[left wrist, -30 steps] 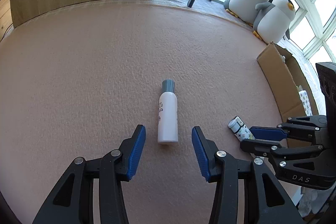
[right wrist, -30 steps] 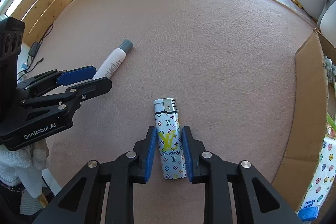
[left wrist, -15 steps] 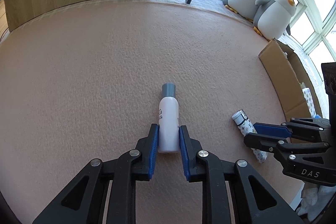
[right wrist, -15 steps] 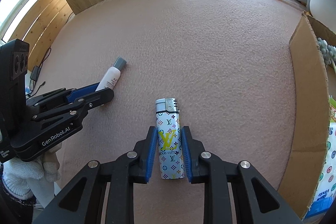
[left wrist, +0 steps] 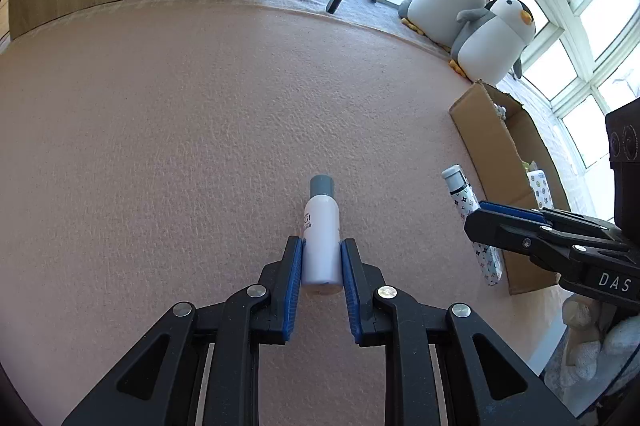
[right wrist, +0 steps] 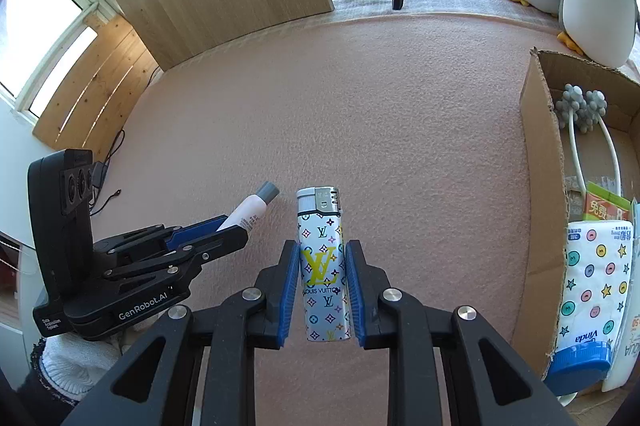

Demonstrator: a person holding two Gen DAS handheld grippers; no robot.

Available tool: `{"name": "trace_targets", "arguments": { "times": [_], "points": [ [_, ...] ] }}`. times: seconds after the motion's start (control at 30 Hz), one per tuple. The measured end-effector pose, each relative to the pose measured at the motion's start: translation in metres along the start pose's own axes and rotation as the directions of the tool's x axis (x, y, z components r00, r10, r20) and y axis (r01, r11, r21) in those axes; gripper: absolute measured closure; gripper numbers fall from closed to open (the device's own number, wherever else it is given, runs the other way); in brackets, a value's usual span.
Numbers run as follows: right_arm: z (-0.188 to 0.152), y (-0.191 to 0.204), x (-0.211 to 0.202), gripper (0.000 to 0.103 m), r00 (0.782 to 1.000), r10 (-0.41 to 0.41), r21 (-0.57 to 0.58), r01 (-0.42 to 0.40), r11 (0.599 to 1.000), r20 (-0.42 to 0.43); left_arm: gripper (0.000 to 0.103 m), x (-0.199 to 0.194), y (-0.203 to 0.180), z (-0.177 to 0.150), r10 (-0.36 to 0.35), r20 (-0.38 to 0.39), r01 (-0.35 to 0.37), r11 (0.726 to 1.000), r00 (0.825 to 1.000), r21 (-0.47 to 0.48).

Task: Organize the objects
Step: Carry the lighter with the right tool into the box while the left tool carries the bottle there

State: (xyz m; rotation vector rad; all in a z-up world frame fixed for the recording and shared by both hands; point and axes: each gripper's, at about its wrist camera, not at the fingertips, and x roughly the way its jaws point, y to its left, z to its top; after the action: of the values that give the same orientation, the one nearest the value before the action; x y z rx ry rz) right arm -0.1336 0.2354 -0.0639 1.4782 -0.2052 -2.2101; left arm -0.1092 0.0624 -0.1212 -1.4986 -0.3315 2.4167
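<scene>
Gripping a white bottle [left wrist: 321, 241] with a grey cap, the left gripper [left wrist: 321, 268] has both blue pads pressed to its sides above the pink mat [left wrist: 160, 146]. Right gripper [right wrist: 322, 280] is clamped on the patterned lighter [right wrist: 323, 266], just beside the cardboard box [right wrist: 542, 186] holding a tissue pack [right wrist: 592, 282].

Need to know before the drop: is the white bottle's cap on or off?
On. The white bottle, held in the left gripper, has its grey cap seated on the neck in both views.
</scene>
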Motion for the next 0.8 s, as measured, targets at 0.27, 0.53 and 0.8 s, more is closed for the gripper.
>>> {"name": "trace_targets", "arguments": {
  "times": [0.27,0.53,0.8],
  "points": [
    [0.002,-0.026,-0.058,0.082,0.993,0.005,0.06,-0.012,0.998,0.115,0.082,-0.012,-0.037,0.022,-0.041,0.041,0.038,0.997,0.998,0.064],
    [-0.017,-0.083,-0.115,0.082,0.975,-0.086,0.178,0.049,0.983,0.207,0.082,-0.012,-0.097,0.054,-0.108,0.064,0.096,0.981,0.992,0.168],
    [-0.042,-0.138,-0.138,0.082,0.96,-0.191,0.291,0.127,0.948,0.205,0.082,0.019,-0.178,0.079,-0.16,0.032,0.144,0.948,0.987,0.282]
  ]
}}
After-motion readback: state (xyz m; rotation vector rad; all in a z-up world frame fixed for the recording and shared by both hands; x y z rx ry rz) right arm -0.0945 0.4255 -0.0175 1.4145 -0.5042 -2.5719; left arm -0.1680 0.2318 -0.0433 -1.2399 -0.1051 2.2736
